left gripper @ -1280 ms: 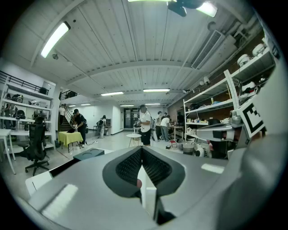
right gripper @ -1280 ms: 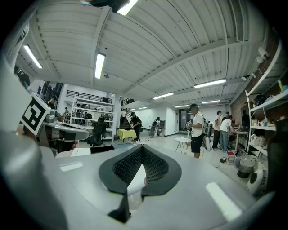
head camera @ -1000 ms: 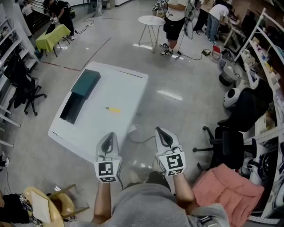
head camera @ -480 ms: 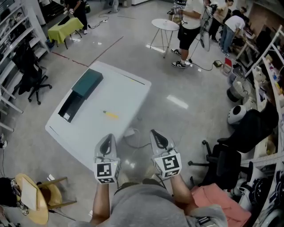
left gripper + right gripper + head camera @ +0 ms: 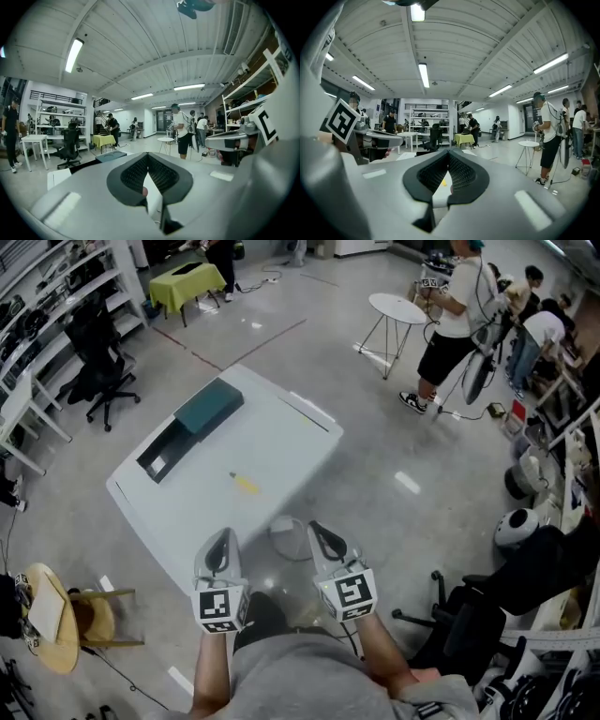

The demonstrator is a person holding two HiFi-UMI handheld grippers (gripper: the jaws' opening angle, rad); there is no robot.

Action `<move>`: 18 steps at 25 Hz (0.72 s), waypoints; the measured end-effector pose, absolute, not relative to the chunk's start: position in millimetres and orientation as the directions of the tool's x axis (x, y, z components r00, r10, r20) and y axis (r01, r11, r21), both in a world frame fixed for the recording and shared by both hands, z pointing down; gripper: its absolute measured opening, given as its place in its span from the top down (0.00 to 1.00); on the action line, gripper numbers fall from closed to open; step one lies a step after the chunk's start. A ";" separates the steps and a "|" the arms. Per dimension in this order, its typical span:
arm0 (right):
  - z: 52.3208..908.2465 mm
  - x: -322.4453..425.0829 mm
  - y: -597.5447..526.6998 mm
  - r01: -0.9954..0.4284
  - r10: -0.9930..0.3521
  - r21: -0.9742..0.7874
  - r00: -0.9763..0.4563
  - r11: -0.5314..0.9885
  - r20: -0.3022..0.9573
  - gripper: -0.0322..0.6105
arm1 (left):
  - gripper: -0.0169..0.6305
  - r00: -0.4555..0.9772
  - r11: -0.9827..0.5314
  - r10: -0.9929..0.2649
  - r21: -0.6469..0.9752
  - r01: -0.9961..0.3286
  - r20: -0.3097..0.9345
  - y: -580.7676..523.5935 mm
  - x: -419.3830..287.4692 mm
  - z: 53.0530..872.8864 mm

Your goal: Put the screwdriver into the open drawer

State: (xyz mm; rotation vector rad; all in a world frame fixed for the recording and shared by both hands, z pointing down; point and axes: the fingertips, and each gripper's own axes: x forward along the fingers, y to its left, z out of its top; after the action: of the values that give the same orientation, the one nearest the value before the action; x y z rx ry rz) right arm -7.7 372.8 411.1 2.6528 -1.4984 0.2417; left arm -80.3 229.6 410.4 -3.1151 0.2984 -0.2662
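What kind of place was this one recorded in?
Probably a shared lab or workshop. There are storage shelves along the wall, an office chair on the bare floor, and people standing among scattered tables.

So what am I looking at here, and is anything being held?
No robot here: a person holds a two-jaw gripper in each hand. One picture comes from a camera on the head, looking down; the other two from cameras riding on the grippers, looking along their jaws. The left gripper and right gripper are both shut and empty. On the white table ahead lie a yellow screwdriver and a dark box with its drawer open.
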 end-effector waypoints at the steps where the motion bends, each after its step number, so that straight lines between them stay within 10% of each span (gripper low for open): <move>1: 411.9 -5.6 369.8 -0.863 -0.850 -0.004 0.496 -0.504 0.175 0.95 | 0.96 0.965 -0.979 -0.202 -0.019 -0.202 0.167 228.3 -80.3 410.3; 18: 430.9 66.8 251.4 -0.919 -0.900 -0.023 0.380 -0.393 0.214 0.95 | 0.96 0.925 -0.949 -0.310 -0.006 -0.316 0.221 123.1 -20.9 431.6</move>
State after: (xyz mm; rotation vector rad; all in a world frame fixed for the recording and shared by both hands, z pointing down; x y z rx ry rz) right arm 66.8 251.4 430.9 2.5249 -1.6705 0.2933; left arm -20.9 123.1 431.6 -3.1111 0.5061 -0.3504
